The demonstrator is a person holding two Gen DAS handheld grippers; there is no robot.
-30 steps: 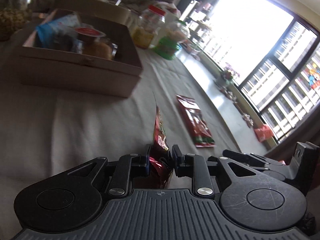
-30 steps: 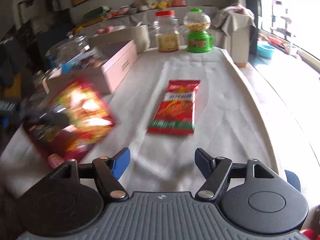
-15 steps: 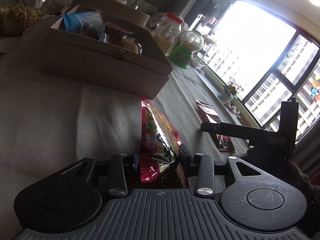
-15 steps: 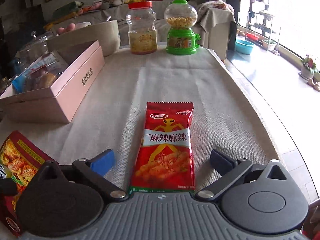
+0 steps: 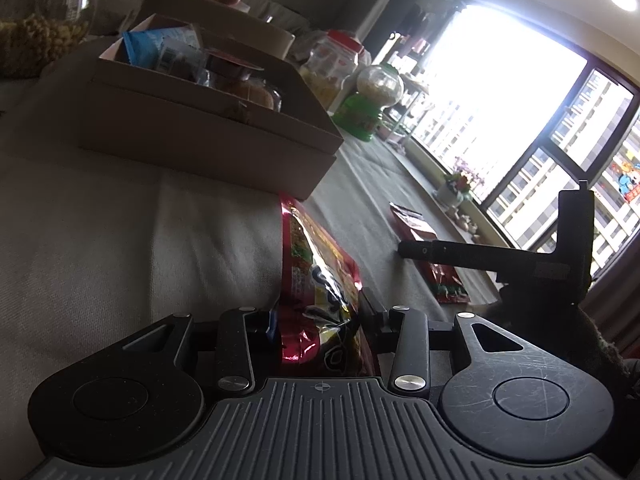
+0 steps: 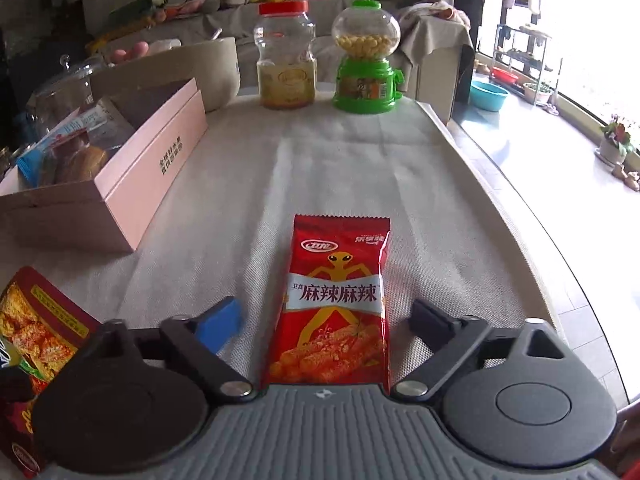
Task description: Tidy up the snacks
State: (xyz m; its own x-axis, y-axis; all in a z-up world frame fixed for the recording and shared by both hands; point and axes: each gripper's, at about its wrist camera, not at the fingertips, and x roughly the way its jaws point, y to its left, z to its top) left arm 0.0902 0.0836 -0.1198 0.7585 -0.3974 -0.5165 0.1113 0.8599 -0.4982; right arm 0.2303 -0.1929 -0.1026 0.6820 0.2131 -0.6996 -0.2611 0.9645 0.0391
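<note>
Since one second ago, the right gripper [image 6: 324,318] has been brought down and forward until the red spicy-strip packet [image 6: 334,312] lies between its widely spread fingers, and the foil snack bag [image 5: 320,280] has been carried by the left gripper [image 5: 318,318] from mid-air blur to a low position just above the worktop [image 6: 420,200].

The foil snack bag is pinched edge-on between the nearly closed fingers of the left gripper, its upper end pointing toward the pink box [image 6: 140,168]. In the right wrist view, part of the same bag is seen at the lower left edge. The right gripper is held fully open and nothing is gripped by it; the red spicy-strip packet is flat on the cloth, its near end hidden under the gripper body, so contact cannot be judged.

The pink box is already partly filled: a blue packet [image 5: 152,46] and wrapped pastries [image 6: 78,162] are seen inside it. The task is judged to be well under way but unfinished. Two packets are left outside the box, one held and one not yet grasped. The red-lidded jar [image 6: 286,56] and the green candy dispenser [image 6: 366,60] stand at the far end of the worktop, well apart from both grippers.
</note>
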